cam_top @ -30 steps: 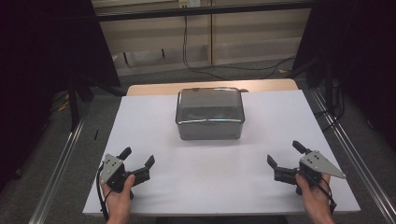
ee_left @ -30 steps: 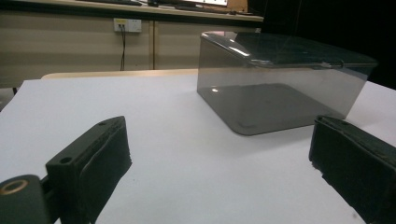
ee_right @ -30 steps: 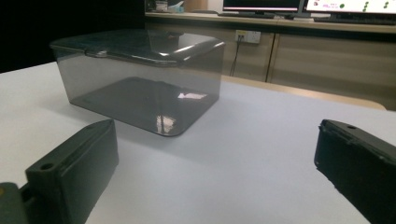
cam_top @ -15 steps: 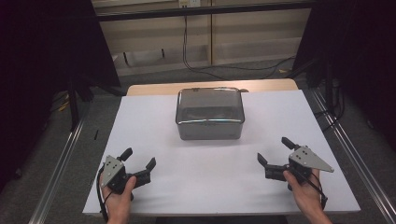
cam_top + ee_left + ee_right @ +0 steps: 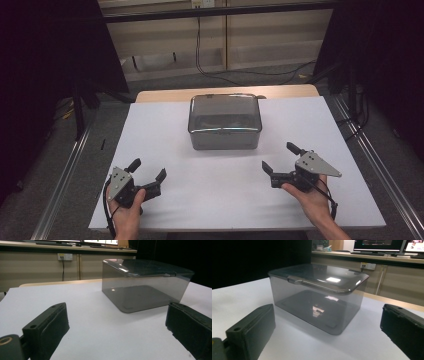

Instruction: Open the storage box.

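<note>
Since 1.0 s ago, the right gripper [image 5: 279,157] has moved inward and forward toward the box; the left gripper [image 5: 149,169] has shifted only slightly, and the box has not moved.

Count: 1 smoked, see-through plastic box [image 5: 224,121] with 1 lid [image 5: 224,110] seated on it; 2 grippers, each held in 1 hand; 1 white table top [image 5: 150,130]. The box stands upright in the middle of the far half of the table, well apart from both grippers. Both grippers sit near the front edge, one to each side, pointing toward the box.

Jaw state: the left gripper's 2 jaws stand wide apart with nothing between them — confirmed in the left gripper view, where bare table lies in the gap. The right gripper's 2 jaws are likewise spread, holding nothing; in the right gripper view the box [image 5: 317,297] lies beyond the gap, untouched.

Limits of view: the left hand [image 5: 127,212] and right hand [image 5: 312,200] are cut off at the bottom edge of the high view. In both gripper views the jaws are cropped at the frame edges. The box [image 5: 145,285] looks empty through its tinted walls, though glare on the lid hides part of the interior. 1 tab at the lid's rim [image 5: 294,279] shows in the right gripper view; whether it is latched cannot be told.
</note>
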Demonstrator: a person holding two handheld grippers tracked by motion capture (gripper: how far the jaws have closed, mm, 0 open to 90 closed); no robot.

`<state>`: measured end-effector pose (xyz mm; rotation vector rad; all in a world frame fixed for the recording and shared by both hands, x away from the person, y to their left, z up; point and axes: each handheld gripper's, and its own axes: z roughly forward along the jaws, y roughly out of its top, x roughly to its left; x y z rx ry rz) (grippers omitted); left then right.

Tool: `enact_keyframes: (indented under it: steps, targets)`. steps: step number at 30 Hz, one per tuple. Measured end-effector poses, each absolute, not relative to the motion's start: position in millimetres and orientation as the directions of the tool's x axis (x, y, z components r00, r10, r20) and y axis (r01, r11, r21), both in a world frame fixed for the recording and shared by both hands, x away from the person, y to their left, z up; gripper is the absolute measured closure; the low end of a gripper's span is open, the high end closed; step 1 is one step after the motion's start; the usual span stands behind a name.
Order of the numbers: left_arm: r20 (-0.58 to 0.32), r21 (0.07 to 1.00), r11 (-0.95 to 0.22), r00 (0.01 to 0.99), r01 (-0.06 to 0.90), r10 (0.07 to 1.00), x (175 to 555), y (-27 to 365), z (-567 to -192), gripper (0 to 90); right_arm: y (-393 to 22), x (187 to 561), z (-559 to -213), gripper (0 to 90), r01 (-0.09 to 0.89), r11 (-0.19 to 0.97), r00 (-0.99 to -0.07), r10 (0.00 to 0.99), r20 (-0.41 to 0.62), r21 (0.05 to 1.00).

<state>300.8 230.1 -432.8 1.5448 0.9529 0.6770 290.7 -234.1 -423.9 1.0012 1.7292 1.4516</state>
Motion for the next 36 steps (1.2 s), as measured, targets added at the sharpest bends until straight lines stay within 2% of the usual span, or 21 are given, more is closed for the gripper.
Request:
enact_keyframes:
  steps: [23, 36]
  targets:
    - [-0.08, 0.976, -0.035, 0.501, 0.215, 0.862, 300, 231, -434, 4.4, -202, 319, -417, 0.0, 0.107, 0.107, -0.535, 0.844, -0.033, 0.988]
    - [-0.077, 0.976, -0.037, 0.501, 0.215, 0.862, 301, 232, -434, 4.4, -189, 329, -408, 0.7, 0.052, 0.185, -0.535, 0.835, -0.129, 0.981]
